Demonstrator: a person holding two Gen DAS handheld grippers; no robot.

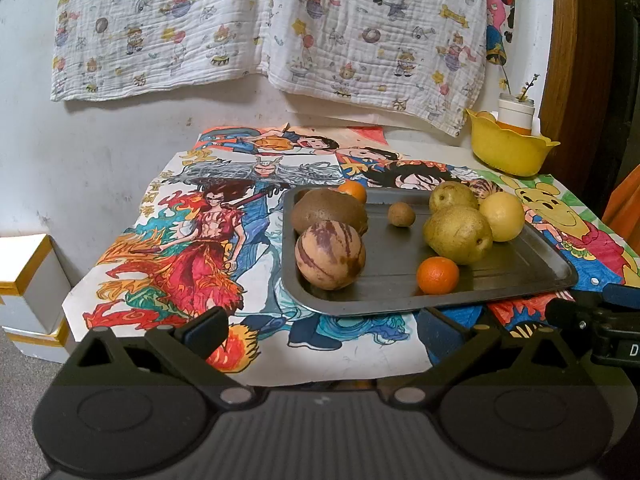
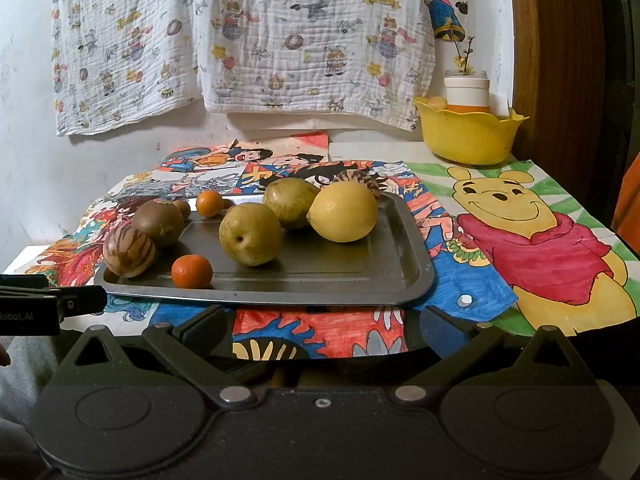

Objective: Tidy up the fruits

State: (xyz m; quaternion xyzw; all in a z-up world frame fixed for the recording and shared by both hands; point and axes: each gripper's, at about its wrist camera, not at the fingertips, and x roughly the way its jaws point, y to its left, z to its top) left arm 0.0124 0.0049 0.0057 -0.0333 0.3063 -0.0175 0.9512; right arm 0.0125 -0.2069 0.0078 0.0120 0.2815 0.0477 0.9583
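Observation:
A grey metal tray [image 1: 520,276] [image 2: 360,276] lies on the table with several fruits: a striped melon [image 1: 330,255] [image 2: 129,251], a brown kiwi [image 1: 328,210] [image 2: 158,222], two green pears [image 1: 458,233] [image 2: 250,239], a yellow lemon [image 1: 502,216] [image 2: 344,211], two small oranges [image 1: 437,275] [image 2: 192,271] and a small brown fruit [image 1: 401,214]. A yellow bowl [image 1: 506,148] [image 2: 466,136] stands at the back right with fruit inside. My left gripper [image 1: 322,330] is open and empty before the tray's near edge. My right gripper [image 2: 322,330] is open and empty too.
Colourful cartoon drawings [image 1: 180,264] [image 2: 540,248] cover the table. A white jar [image 1: 516,114] [image 2: 466,94] with a twig stands behind the bowl. A patterned cloth [image 1: 260,28] hangs on the wall. A white and gold box [image 1: 28,292] sits on the floor at left.

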